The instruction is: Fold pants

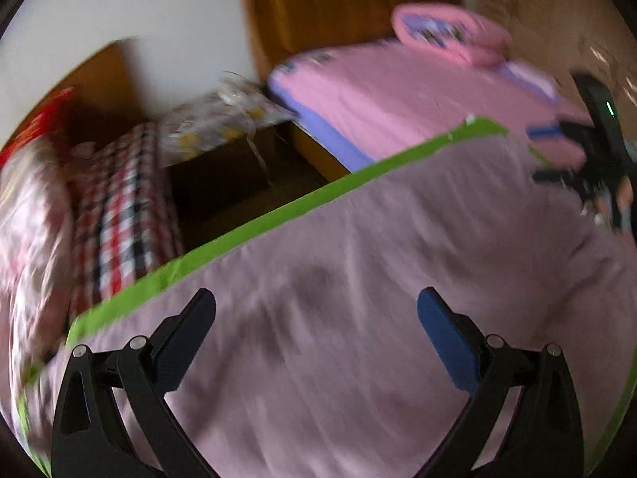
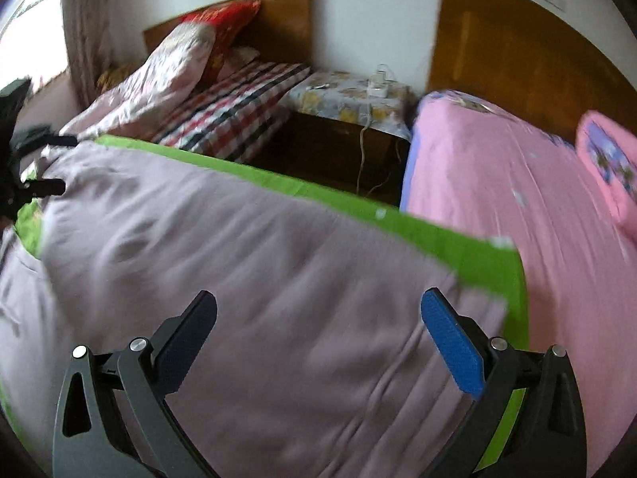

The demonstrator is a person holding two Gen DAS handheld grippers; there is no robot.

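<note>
Mauve cotton pants (image 1: 358, 279) are seen spread over a bright green mat (image 1: 254, 227) (both views blurred). The left gripper (image 1: 316, 310) and right gripper (image 2: 318, 310), both spread wide and empty, hover above. A fabric edge, toward twelve o'clock, likely must be pinched next.

Both wrist views look down closely, sharing the pants (image 1: 358, 279).

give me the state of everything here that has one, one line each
left gripper: open, above the cloth, holding nothing
right gripper: open, above the cloth, holding nothing
pale mauve pants: spread out on the green surface, wrinkled, fold stage unclear from blur
green work surface: mostly covered by the pants
pink bedsheet: lying flat on the bed
pink pillow: lying on the bedsheet
</note>
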